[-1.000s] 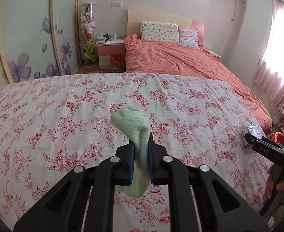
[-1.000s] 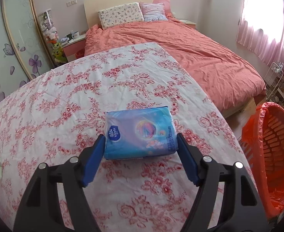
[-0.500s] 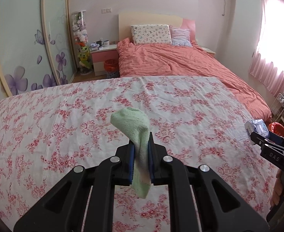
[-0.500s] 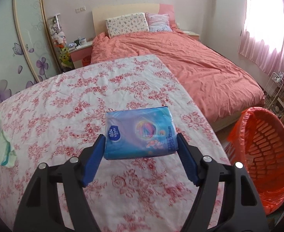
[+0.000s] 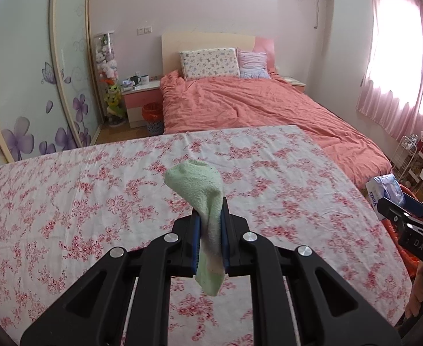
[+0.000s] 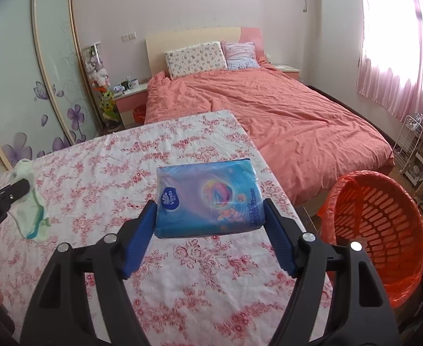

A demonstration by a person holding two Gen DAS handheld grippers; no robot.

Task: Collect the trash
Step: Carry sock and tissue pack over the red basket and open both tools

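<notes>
My left gripper is shut on a pale green sock, which sticks up past the blue pads and hangs down below them, held above the floral sheet. In the right wrist view the same sock dangles at the far left from the left gripper. My right gripper is shut on a blue tissue pack, clamped flat between its blue pads. An orange trash basket lined with an orange bag stands on the floor to the right of the right gripper, its mouth tilted toward me.
A coral-covered bed with two pillows lies beyond the floral sheet. A nightstand and a small orange bin stand at the back left. A sliding wardrobe fills the left wall. A wire rack stands at the right.
Both grippers have risen and drawn back from the floral sheet with their loads. The orange basket has come further into the right wrist view. Neither grip has changed.
</notes>
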